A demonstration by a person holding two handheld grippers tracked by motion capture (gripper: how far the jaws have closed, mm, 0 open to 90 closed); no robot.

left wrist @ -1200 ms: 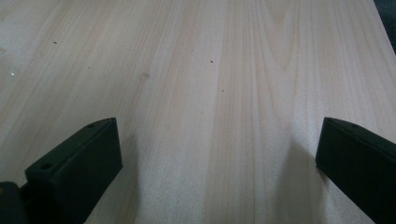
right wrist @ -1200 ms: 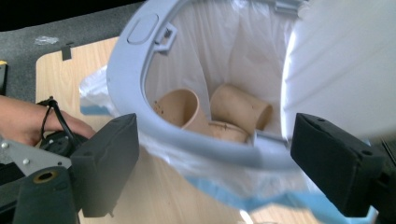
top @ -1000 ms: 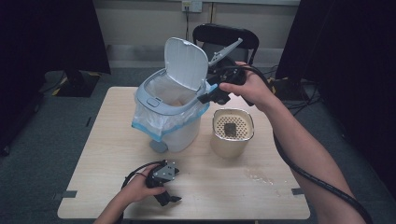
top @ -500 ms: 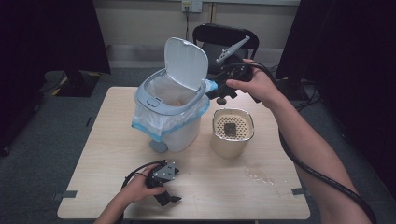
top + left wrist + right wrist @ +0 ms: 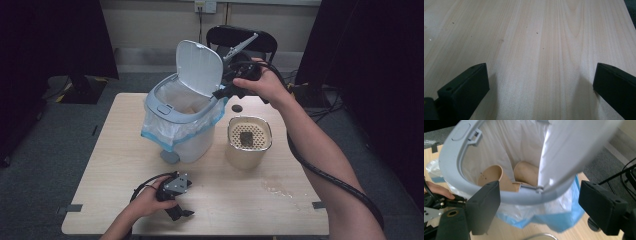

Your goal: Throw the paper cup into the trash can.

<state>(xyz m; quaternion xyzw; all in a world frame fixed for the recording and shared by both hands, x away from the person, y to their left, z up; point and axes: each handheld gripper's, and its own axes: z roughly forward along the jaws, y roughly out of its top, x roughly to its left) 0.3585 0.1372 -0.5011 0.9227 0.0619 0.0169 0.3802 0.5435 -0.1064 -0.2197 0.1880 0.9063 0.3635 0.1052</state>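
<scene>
Pale wood-grain laminate, matte and marked with a small damp stain at lower right of the high view, makes up the table [image 5: 120, 150], the largest item under inspection. At centre of that view stands the grey plastic bin [image 5: 182, 132], smooth-walled and rounded, lined with a thin white bag whose blue hem [image 5: 170, 137] is folded over the rim; its lid [image 5: 200, 67] stands raised, nearly upright. In the right gripper view I see two tan paper cups [image 5: 499, 178] lying tilted in the liner, so I judge the disposal already made and the lid left to be closed. Right of the bin sits a cream cylindrical container [image 5: 248, 142] with a perforated top and a dark scrap resting on it; whether it needs emptying I cannot tell. A small dark disc [image 5: 236, 108] lies behind it. My right gripper [image 5: 220, 92], held at upper centre beside the lid's edge, has jaws set moderately apart; they have just been closing slightly, gripping nothing, with the bin's rim showing between them. My left gripper [image 5: 181, 214] rests at lower left on bare table, jaws wide apart, nothing between them.
</scene>
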